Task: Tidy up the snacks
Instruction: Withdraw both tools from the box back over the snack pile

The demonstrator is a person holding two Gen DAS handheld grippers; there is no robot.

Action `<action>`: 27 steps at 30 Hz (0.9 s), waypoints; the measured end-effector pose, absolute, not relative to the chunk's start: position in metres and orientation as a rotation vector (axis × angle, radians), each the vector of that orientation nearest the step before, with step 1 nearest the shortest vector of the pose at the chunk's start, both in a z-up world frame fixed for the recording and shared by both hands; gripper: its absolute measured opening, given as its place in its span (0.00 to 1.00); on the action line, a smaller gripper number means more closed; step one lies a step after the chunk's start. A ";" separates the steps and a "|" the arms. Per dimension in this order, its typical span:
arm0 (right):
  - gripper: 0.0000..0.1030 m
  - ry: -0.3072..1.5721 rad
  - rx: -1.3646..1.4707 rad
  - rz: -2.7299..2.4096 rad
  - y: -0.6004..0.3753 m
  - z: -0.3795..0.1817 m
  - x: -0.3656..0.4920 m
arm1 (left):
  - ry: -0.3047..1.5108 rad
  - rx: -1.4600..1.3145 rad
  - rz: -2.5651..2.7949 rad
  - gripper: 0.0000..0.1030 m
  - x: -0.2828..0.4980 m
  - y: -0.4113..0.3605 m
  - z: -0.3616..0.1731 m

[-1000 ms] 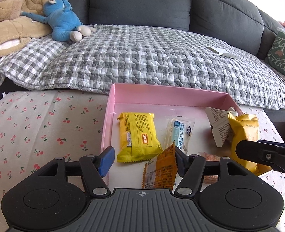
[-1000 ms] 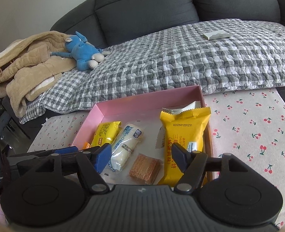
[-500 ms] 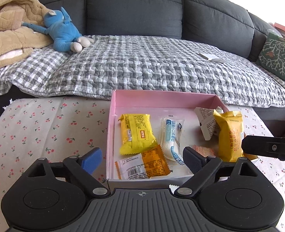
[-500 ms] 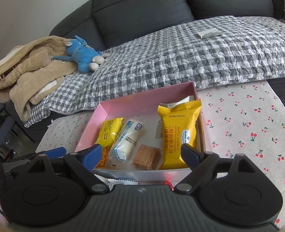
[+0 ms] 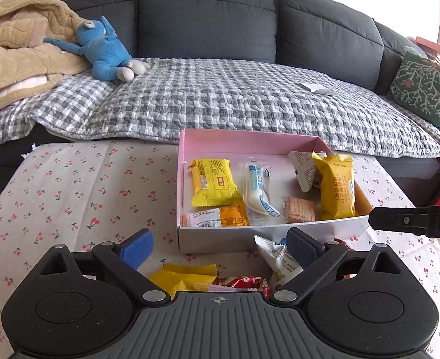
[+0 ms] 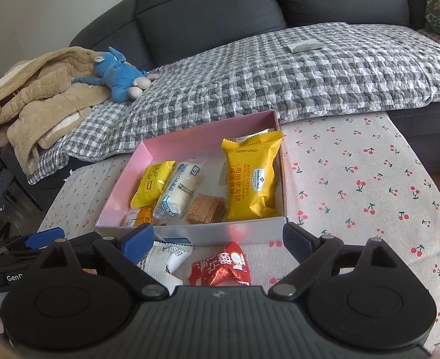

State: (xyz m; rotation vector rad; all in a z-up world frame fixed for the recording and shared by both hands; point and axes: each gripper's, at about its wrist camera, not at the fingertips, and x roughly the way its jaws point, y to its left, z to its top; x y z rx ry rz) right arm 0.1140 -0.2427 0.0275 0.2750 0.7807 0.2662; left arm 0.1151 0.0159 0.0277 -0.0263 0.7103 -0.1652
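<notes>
A pink box (image 5: 250,142) (image 6: 190,134) on the cherry-print tablecloth holds several snacks: a yellow packet (image 5: 212,182), a white bread roll pack (image 5: 257,190), an orange packet (image 5: 220,218), a brown wafer (image 5: 300,209) and a tall yellow waffle pack (image 5: 336,190) (image 6: 254,179). Loose snacks lie in front of the box: a yellow pack (image 5: 184,276), a white pack (image 5: 275,257) (image 6: 167,257) and a red pack (image 6: 220,266). My left gripper (image 5: 220,246) is open and empty above them. My right gripper (image 6: 218,237) is open and empty over the red pack.
A dark sofa with a grey checked blanket (image 5: 220,98) stands behind the table. A blue plush toy (image 5: 106,51), a tan blanket (image 5: 16,45) and a green cushion (image 5: 426,83) lie on it. The tablecloth (image 5: 70,185) stretches left and right of the box.
My left gripper let go of the orange packet into the box, opened, and pulled back toward me. My right gripper also drew back, so the loose snacks in front of the box came into view.
</notes>
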 end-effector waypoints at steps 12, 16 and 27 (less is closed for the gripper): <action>0.91 0.753 0.267 0.237 -0.245 0.039 0.095 | 0.705 -0.008 -0.173 0.96 0.088 0.012 0.039; 0.92 0.741 0.257 0.240 -0.244 0.043 0.088 | 0.711 0.010 -0.168 0.96 0.079 0.015 0.044; 0.93 0.754 0.213 0.217 -0.242 0.046 0.065 | 0.720 0.042 -0.164 0.96 0.058 0.016 0.054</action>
